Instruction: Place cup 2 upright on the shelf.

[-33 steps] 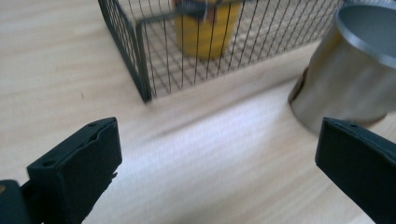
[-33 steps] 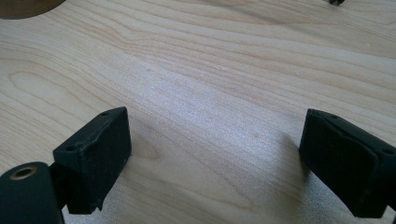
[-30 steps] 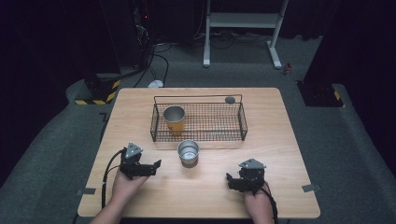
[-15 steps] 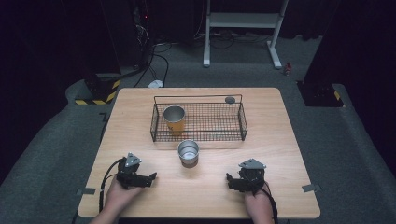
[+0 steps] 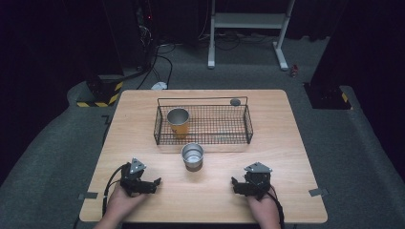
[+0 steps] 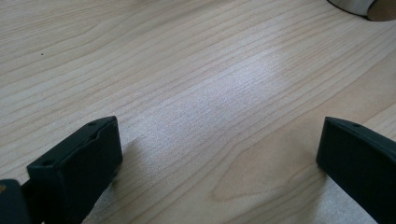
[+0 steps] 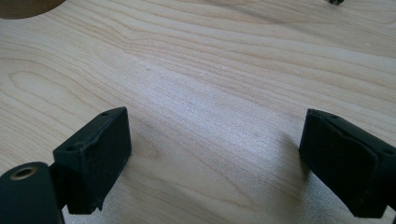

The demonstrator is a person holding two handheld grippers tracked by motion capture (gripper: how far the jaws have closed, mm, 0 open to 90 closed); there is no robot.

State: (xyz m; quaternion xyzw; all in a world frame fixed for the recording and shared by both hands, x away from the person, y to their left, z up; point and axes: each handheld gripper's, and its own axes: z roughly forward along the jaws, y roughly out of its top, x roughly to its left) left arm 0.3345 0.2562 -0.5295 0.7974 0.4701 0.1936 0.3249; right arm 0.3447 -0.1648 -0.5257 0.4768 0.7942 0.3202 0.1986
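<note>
The left claw rests low on the pale wooden desk near its front edge, held in the person's left hand. Its jaws have just been opening and stand wide apart, with bare wood grain between them and nothing gripped. It points toward the middle of the desk, which I take as a waiting pose ahead of a reach.

Just ahead and between the two claws stands the short silver metal cup, upright on the desk and touching neither of them. It sits just in front of the basket's near wall, so it looks like the next thing to be picked up, and its inside appears empty.

Behind it is the black wire mesh basket, a long low rectangle lying across the desk. In its left end stands a taller cup with an orange body and a metal rim, upright, and nothing can be made out inside it; the rest of the basket floor is free. A small dark round object lies by the basket's far right corner.

The right claw likewise lies near the front edge in the right hand, jaws spread wide over bare wood, holding nothing
</note>
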